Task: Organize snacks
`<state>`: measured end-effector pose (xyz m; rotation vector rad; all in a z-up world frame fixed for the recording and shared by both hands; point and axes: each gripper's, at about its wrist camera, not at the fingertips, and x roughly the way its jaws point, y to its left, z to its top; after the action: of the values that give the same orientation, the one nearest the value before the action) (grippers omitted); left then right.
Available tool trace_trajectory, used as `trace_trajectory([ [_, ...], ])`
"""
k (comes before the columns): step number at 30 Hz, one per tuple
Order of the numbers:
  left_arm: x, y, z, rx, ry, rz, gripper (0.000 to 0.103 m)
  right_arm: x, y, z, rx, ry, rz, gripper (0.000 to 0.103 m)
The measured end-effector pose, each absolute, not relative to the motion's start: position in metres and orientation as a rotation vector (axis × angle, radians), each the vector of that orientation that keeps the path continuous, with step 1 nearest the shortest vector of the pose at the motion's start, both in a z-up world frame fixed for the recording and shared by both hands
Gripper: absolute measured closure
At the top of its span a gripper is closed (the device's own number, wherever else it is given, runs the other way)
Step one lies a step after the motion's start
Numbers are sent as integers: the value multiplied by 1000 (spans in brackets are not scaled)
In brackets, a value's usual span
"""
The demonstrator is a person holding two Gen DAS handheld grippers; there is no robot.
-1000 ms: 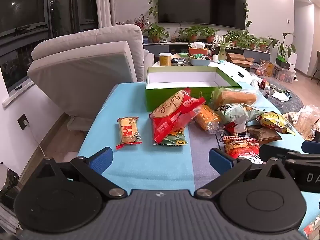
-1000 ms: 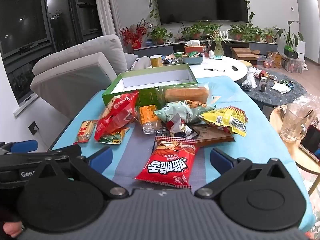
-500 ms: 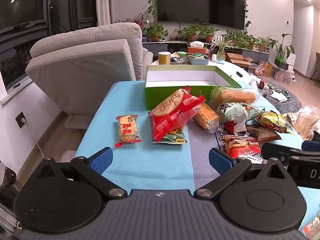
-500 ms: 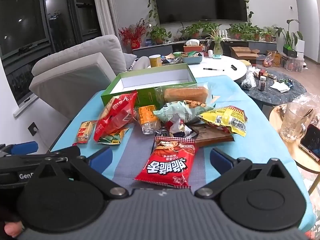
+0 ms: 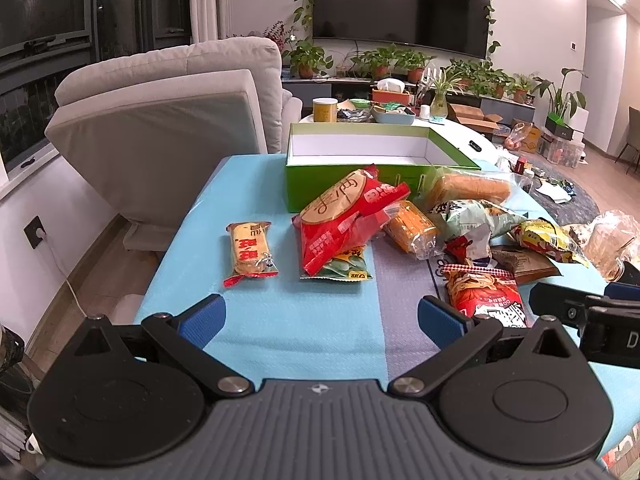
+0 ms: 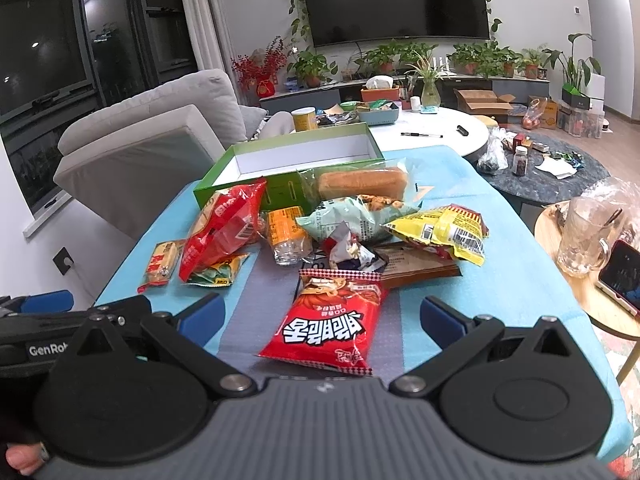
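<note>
Covering most of both views, a blue table [image 5: 256, 332] is seen with snacks piled on it. At 12 o'clock on the table, a big green box [image 5: 360, 168] is set down with its top off, and only its white inside is shown.

A long bread loaf in a clear bag [image 6: 360, 184] is leaned against the near wall of the box. At 11 o'clock from the middle of the pile, a big red bag [image 5: 344, 224] is laid partly on top of a small green packet [image 5: 344, 270]. A pale green bag [image 6: 356, 216] is found just in front of the bread, and a yellow bag [image 6: 444, 230] is placed at its 3 o'clock side. A flat brown packet [image 6: 420, 266] is tucked under the yellow bag. An orange snack in clear wrap [image 5: 412, 228] is rested between the big red bag and the pale green bag.

Nearest of all, at 6 o'clock, a red chip bag [image 6: 328, 324] is laid flat by itself. Far out at 9 o'clock, a small cracker pack [image 5: 250, 248] is set apart from the pile.

The left gripper [image 5: 322, 318] is held wide apart above the table, with nothing grasped. The right gripper [image 6: 322, 316] is also spread wide, and the red chip bag is seen between its blue fingers [image 6: 202, 314] but is not squeezed.
</note>
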<state>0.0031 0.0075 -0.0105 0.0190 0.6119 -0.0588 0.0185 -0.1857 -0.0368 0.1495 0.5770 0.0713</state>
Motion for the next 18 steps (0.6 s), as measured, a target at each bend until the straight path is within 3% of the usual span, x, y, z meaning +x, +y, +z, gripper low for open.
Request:
trace_trajectory([
  [18,4,9,-13,14,610,-67,0,17,-187,-35,155,550,83,12],
])
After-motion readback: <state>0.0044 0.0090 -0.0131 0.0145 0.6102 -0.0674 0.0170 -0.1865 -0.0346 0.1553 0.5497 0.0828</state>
